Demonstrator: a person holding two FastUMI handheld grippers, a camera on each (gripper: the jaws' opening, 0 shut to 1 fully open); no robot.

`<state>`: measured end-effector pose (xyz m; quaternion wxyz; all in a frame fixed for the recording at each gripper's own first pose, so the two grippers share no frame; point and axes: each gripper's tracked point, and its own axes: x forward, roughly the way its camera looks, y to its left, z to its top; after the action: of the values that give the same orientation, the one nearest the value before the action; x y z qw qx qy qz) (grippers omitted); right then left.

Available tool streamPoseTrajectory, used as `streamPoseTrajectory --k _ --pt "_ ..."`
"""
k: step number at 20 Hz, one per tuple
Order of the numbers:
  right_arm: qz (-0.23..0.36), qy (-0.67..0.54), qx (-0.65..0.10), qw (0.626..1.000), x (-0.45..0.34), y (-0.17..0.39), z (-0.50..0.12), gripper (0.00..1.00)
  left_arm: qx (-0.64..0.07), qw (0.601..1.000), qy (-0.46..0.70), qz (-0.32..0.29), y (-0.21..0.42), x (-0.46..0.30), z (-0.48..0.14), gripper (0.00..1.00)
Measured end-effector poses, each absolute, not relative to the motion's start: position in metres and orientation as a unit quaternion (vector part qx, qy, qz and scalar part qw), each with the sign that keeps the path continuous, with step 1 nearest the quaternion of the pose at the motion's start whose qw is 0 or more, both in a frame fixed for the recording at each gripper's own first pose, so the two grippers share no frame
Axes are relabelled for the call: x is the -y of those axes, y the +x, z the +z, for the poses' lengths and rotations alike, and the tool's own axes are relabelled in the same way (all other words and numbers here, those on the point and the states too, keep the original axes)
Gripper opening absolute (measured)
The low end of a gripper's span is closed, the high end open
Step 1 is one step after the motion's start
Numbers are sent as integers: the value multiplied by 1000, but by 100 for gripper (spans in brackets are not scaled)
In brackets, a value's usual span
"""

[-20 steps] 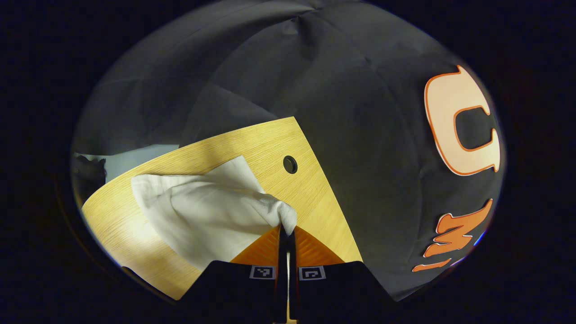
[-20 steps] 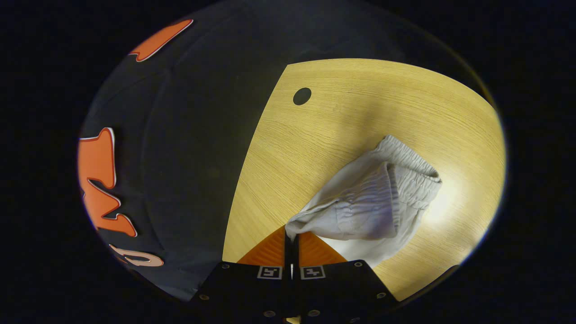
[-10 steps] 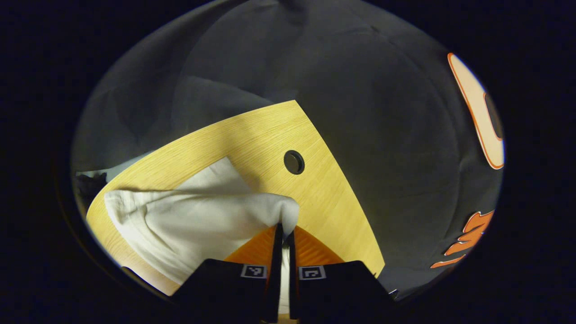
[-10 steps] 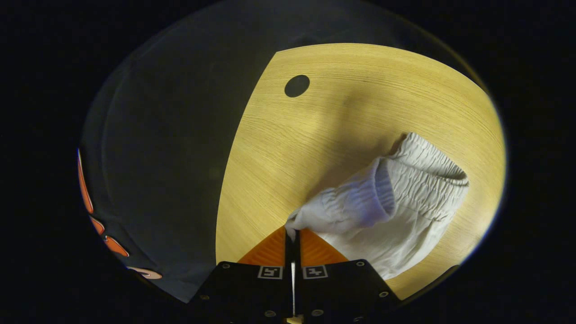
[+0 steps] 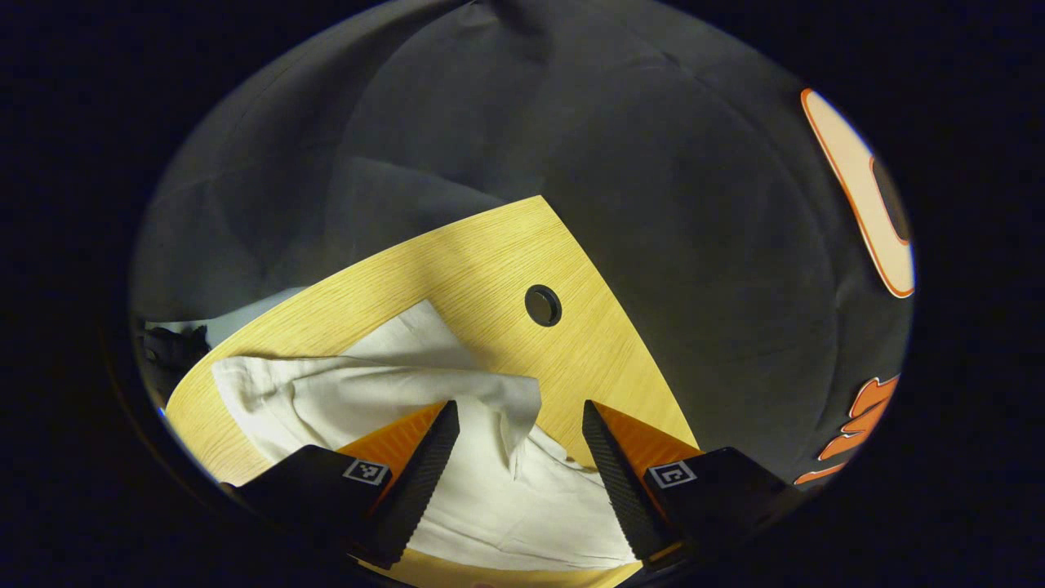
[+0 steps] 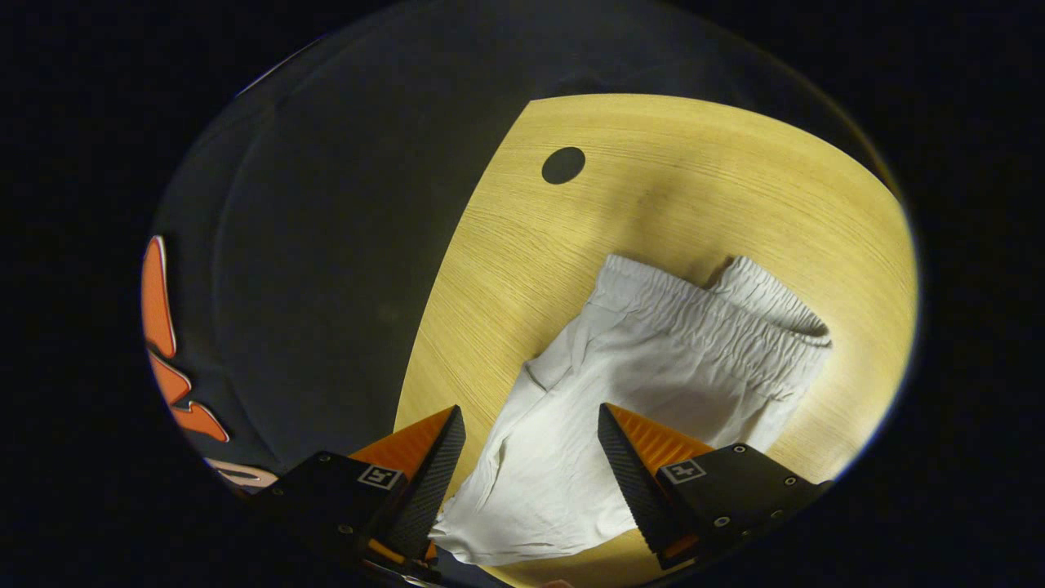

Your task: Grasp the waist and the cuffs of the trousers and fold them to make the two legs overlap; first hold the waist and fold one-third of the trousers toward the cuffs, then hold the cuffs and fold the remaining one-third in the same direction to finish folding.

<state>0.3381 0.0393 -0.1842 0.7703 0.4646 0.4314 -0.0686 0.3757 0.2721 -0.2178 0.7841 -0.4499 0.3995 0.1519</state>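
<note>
Your worktop (image 5: 490,261) runs from the lower left of the left gripper view up to its centre, and takes the right half of the right gripper view, a round hole (image 6: 563,165) near its upper edge. On it lie the trousers (image 6: 653,359), pale and loosely laid: the gathered waist (image 6: 710,306) sits right of centre in the right gripper view, and the leg fabric spreads across the lower left of the left gripper view, one corner of cloth (image 5: 510,396) turned over on the layer below.

Your left tongs (image 5: 520,429) stand apart over that corner, holding nothing. Your right tongs (image 6: 531,433) stand apart too, cloth lying between them but unpinched.

By my reading the legs are laid one over the other, though untidily, and the waist fold is next. Bring both tongs to the waistband's two ends, clamp through all layers, and carry it a third toward the cuffs.
</note>
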Motion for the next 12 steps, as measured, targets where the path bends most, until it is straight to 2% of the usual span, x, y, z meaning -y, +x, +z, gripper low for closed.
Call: streamPoseTrajectory --k 6,8,9,12 --pt "-52 447 -397 800 -20 300 -156 98 -380 798 -453 120 347 -259 -178 100" --pt "-57 439 -388 808 -6 282 -156 98 -376 806 -443 114 332 -258 -163 96" --pt "-63 440 -385 809 2 274 -157 99 -373 811 -436 111 324 -260 -156 99" --pt "-86 456 -377 802 26 253 -169 98 -362 832 -406 111 302 -263 -143 99"
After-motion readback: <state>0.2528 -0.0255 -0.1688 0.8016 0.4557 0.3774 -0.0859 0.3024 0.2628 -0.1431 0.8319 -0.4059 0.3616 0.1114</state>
